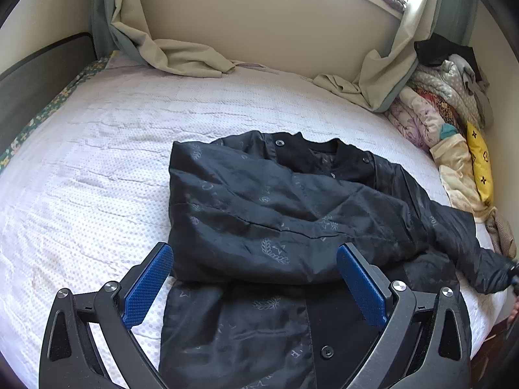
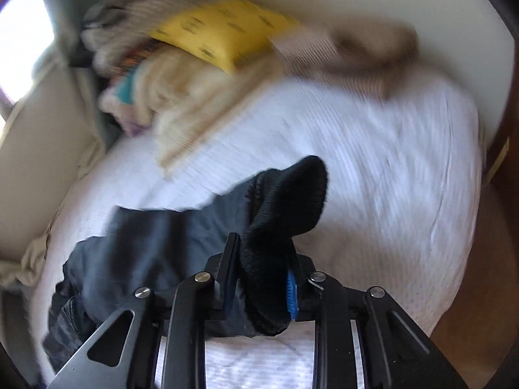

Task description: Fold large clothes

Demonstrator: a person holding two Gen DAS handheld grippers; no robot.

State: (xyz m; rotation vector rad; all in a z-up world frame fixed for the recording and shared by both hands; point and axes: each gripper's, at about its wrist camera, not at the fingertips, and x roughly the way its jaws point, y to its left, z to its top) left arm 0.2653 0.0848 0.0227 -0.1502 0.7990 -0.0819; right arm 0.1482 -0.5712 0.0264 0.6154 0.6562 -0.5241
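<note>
Now the ribbed cuff [image 2: 285, 207] is clamped by the right gripper [image 2: 262, 278].
Left gripper [image 1: 254, 278] is held apart; the black jacket [image 1: 292, 201] could be dragged toward the bed's [image 1: 97, 168] right edge.

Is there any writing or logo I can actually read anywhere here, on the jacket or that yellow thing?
Nothing reads as a whole word.
Black jacket: pale wreath and star prints with scattered letters, too small and creased to read.
Yellow pillow: dark flower and cross-shaped motifs, a pattern rather than readable text; blurred in the right wrist view.
</note>
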